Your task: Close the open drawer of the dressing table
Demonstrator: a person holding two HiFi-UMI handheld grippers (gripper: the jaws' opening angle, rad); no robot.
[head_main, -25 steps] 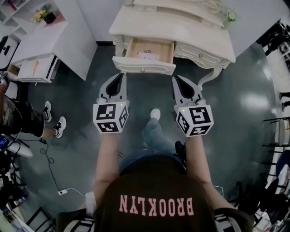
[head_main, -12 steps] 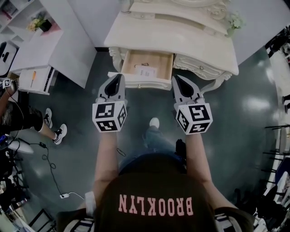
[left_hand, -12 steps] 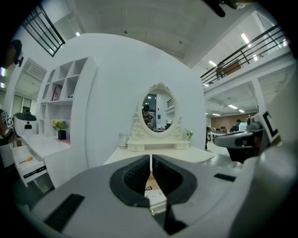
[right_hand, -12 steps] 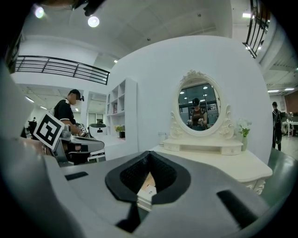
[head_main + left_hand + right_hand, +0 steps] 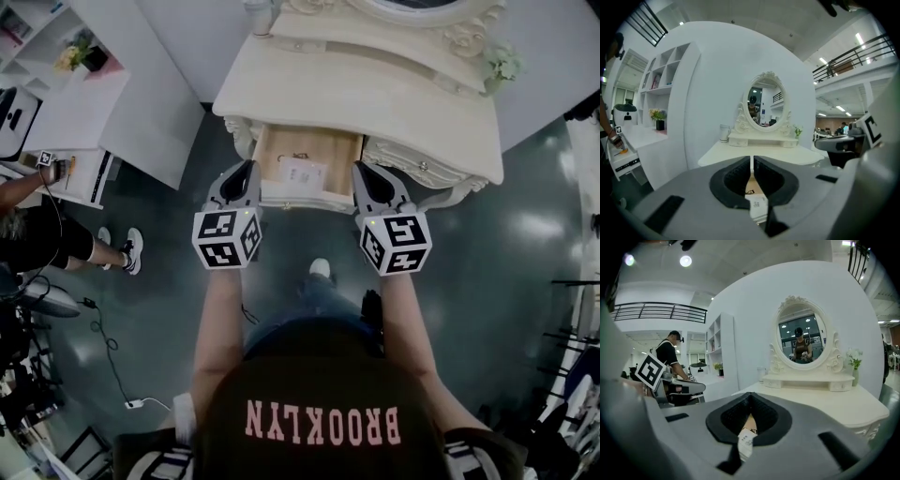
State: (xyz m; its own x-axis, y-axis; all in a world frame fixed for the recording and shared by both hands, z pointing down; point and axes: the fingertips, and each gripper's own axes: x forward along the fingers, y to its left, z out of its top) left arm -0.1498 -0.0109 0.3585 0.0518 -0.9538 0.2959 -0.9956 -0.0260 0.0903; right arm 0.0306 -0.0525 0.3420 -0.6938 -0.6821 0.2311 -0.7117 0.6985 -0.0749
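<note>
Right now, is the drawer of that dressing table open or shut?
Open. The drawer juts out from under the dressing table, its wooden inside and a white paper showing from above.

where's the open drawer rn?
Head view, top centre: the drawer juts out from under the dressing table top, with the left gripper by its left front corner and the right gripper by its right.

Left hand-held gripper [image 5: 752,161]: grey jaws with black ribbed pads, closed to a thin slit, gripping nothing. Beyond it: cream carved desk [image 5: 723,154] bearing ornate oval mirror [image 5: 765,105] and white cup [image 5: 723,133]. Below the tips: open wooden drawer [image 5: 752,180] holding white paper slip [image 5: 757,203].
</note>
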